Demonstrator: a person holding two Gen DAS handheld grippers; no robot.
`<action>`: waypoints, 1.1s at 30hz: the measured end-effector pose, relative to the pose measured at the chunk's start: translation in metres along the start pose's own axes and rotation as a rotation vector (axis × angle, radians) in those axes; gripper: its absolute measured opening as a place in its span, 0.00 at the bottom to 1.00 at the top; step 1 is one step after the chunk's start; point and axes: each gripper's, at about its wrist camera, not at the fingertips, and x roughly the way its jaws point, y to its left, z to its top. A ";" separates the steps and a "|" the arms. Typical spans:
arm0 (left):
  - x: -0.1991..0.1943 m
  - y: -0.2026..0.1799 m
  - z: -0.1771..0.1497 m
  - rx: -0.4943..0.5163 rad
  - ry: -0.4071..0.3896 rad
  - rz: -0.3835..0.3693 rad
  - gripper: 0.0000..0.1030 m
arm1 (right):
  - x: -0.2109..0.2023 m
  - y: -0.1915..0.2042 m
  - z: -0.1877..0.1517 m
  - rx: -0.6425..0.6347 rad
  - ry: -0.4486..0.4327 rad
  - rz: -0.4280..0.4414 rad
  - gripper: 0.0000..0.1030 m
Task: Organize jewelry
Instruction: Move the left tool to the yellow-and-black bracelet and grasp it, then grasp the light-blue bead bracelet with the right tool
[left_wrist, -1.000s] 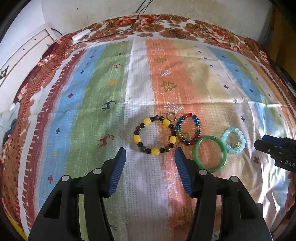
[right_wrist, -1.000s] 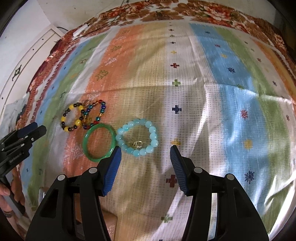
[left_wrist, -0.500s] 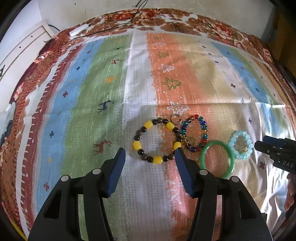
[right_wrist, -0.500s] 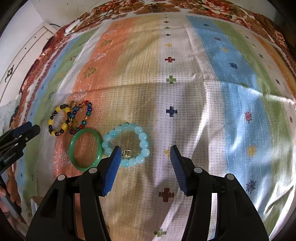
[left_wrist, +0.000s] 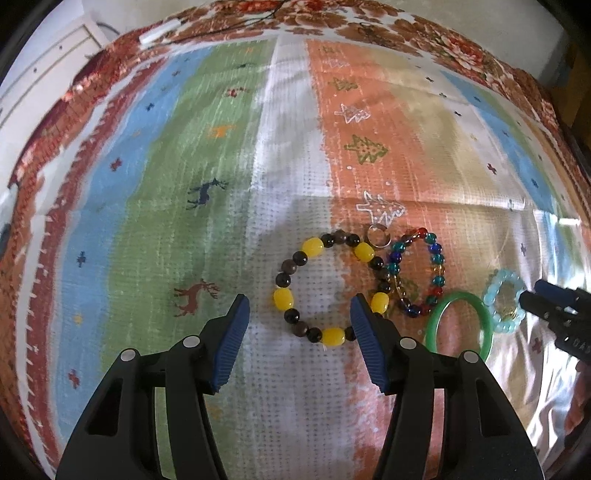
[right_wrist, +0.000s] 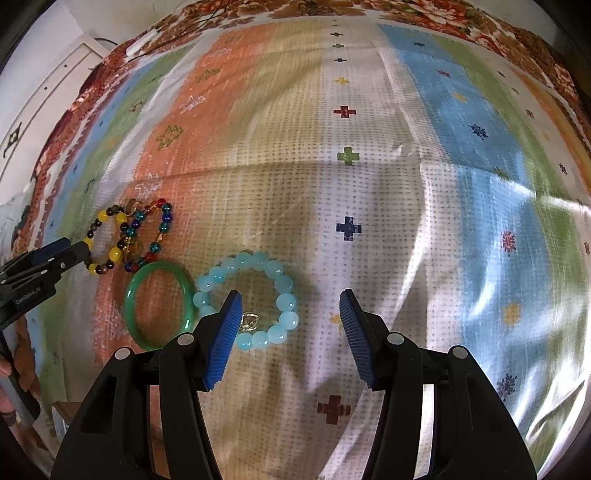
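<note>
Both claws have sunk closer to the bracelets on the striped cloth (left_wrist: 229, 155). Left claw (left_wrist: 299, 314) spread, empty, over the yellow-and-dark bracelet (left_wrist: 330, 286); right claw (right_wrist: 290, 308) spread, empty, over the pale blue bracelet (right_wrist: 284, 295).

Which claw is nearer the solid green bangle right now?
Right. The right claw hangs just beside the solid green bangle, over the pale blue bead bracelet; the left claw is farther, over the yellow-and-brown bead bracelet.

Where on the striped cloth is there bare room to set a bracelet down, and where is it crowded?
Bare: the striped cloth right of the pale blue bracelet, and left of the yellow-and-brown bracelet. Crowded: those two, the multicoloured bracelet and green bangle lie close together.
</note>
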 end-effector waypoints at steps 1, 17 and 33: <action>0.002 0.001 0.001 -0.004 0.005 -0.002 0.56 | 0.002 0.000 0.000 -0.002 0.004 -0.003 0.53; 0.027 0.000 0.003 0.044 0.018 0.035 0.43 | 0.020 0.007 0.003 -0.035 0.010 -0.051 0.53; 0.018 -0.009 0.000 0.099 0.034 0.014 0.11 | 0.004 0.007 0.000 -0.041 -0.043 -0.063 0.12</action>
